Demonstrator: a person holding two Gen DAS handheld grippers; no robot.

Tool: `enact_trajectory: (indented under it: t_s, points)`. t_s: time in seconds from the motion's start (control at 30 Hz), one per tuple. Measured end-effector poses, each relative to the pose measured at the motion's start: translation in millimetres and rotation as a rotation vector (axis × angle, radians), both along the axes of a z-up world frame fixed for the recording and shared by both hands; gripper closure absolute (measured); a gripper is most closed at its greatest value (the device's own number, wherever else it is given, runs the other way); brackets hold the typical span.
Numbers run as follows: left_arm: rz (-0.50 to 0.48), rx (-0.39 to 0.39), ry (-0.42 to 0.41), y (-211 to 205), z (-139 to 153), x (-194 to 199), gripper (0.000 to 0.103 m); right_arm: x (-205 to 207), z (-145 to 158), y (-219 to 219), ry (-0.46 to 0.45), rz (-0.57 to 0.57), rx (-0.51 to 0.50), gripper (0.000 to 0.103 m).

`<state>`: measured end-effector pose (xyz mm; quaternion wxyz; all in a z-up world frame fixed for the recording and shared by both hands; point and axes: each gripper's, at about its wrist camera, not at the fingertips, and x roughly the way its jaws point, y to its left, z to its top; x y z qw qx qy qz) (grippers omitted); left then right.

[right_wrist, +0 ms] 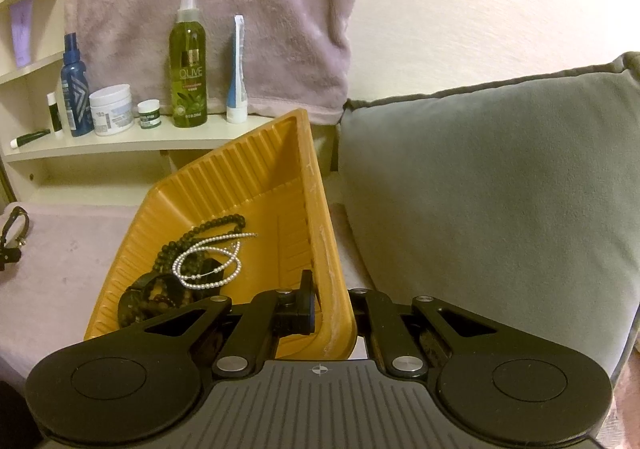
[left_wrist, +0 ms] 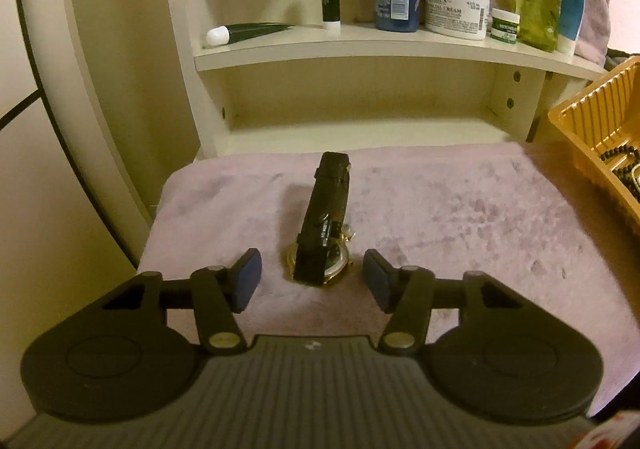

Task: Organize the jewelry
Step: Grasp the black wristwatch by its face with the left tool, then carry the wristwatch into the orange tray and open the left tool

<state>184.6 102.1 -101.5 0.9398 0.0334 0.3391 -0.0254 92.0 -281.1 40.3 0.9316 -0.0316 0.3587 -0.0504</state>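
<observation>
A gold watch (left_wrist: 324, 267) with a black strap lies on the pink towel (left_wrist: 460, 217), its strap running away from me. My left gripper (left_wrist: 312, 272) is open, its blue pads on either side of the watch case without touching it. My right gripper (right_wrist: 326, 309) is shut on the right wall of a yellow ribbed tray (right_wrist: 316, 209), which sits tilted. In the tray lie a pearl necklace (right_wrist: 208, 261), a black bead necklace (right_wrist: 200, 233) and a dark bracelet (right_wrist: 148, 297). The watch (right_wrist: 12, 237) also shows at the far left of the right wrist view.
A white shelf (left_wrist: 380, 49) behind the towel carries bottles, jars and tubes. The yellow tray (left_wrist: 592, 129) stands at the towel's right edge. A grey cushion (right_wrist: 500, 209) rises right of the tray. A pink towel (right_wrist: 208, 9) hangs on the wall behind.
</observation>
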Motion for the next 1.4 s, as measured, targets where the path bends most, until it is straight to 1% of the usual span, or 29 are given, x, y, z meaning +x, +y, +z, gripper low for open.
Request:
enact_trajectory:
  t_s: [0.1,0.23,0.4,0.47,0.53,0.7,1.0,1.4]
  points:
    - [-0.007,0.001,-0.002,0,-1,1,0.050,0,0,0,0.000,-0.001,0.000,0.097]
    - [-0.015,-0.002,-0.004,-1,-2,1,0.054,0,-1,0,0.000,-0.001,0.001,0.097]
    - [-0.018,-0.013,-0.003,-1,-2,2,0.063,0,0,0,0.001,-0.001,0.001,0.097]
    - [-0.021,-0.012,-0.002,-3,-1,1,0.070,0,0,0,0.000,-0.001,0.001,0.097]
    - [-0.020,0.000,-0.002,-4,0,1,0.071,0,0,0,0.000,-0.001,0.001,0.097]
    - [-0.014,-0.009,0.010,-4,3,-4,0.071,0,-1,0,0.000,-0.002,0.002,0.097]
    - [-0.021,-0.048,0.018,-11,13,-22,0.071,-1,-1,1,-0.002,-0.003,0.005,0.097]
    - [-0.017,-0.085,-0.038,-17,37,-34,0.071,-3,-1,0,-0.004,-0.003,0.013,0.097]
